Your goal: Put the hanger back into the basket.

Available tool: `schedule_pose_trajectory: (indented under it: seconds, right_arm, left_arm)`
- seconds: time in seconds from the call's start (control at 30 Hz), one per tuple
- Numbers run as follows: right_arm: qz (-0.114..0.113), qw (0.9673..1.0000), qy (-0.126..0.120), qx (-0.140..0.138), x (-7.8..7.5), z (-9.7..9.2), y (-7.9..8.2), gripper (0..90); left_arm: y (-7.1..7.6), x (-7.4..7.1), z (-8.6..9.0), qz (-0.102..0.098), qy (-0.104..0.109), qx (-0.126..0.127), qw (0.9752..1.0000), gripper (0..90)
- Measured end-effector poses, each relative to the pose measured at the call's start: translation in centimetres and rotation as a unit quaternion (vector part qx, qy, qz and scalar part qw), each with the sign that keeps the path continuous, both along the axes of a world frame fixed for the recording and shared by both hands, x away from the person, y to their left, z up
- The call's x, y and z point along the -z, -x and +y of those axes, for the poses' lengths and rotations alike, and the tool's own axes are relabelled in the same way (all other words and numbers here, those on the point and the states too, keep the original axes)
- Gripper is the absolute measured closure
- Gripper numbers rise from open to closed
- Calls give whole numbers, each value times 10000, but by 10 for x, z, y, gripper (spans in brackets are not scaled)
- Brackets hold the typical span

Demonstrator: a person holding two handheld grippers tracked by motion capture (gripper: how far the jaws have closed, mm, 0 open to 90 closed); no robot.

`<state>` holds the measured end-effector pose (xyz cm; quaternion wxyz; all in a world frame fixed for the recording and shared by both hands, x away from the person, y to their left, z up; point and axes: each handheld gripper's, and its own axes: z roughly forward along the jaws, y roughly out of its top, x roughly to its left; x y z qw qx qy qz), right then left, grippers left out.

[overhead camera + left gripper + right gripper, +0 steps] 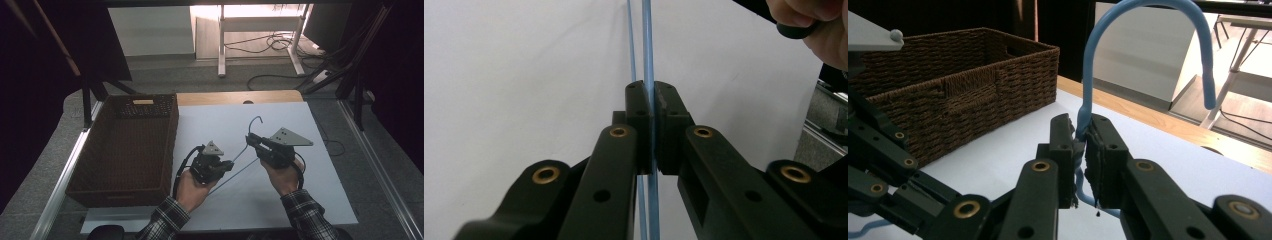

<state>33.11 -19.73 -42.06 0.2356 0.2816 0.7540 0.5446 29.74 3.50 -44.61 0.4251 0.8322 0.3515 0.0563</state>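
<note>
Right now your left gripper (651,107) is clenched on the blue wire hanger's (1143,30) lower bar, and your right gripper (1082,135) pinches its neck, though seemingly looser. Twist, and it slips onto the white table (320,190), missing the basket (125,150).

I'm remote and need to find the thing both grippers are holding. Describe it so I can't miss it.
On the white table sheet, right of the brown wicker basket, both grippers meet at mid-table. The thin light-blue wire hanger runs between them: the left gripper clamps its straight wires, the right gripper its neck. Its curved hook, rising above the right gripper, sets it apart.
</note>
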Motion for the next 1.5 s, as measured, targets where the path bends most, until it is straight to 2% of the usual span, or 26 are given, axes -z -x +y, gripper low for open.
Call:
schedule_pose_trajectory:
  seconds: [0.27,0.33,0.43,0.53,0.63,0.67,0.87,1.0,1.17,1.5]
  right_arm:
    - [18,10000,-33,-72,-2,-1,0,851]
    - [-14,9999,-105,-98,-4,0,2,859]
    - [-47,9999,-93,-93,-6,-1,2,861]
    - [-23,9998,-122,-141,-6,0,3,862]
    - [-49,9998,-78,-165,-6,2,3,861]
    - [-79,9997,24,-220,-5,5,4,862]
    - [-138,9993,134,-330,-4,12,7,861]
    - [-125,9992,122,-360,-4,12,7,861]
    - [-118,9992,101,-378,-4,12,7,861]
    - [-49,9992,12,-396,-3,11,5,841]
  left_arm:
    - [0,2,0,29,10,81,10000,877]
    - [-2,3,2,64,152,156,9997,875]
    - [-3,4,3,-48,173,115,9998,858]
    - [-7,1,2,-99,175,83,9998,769]
    - [-11,-3,0,-149,218,56,9996,754]
    - [-12,-4,-1,-156,235,56,9996,754]
    - [-22,-10,-10,-193,235,79,9995,784]
    - [-27,-11,-15,-160,271,87,9995,801]
    - [-29,-11,-21,-161,183,72,9997,861]
    - [-30,-11,-18,9,342,-23,9994,875]
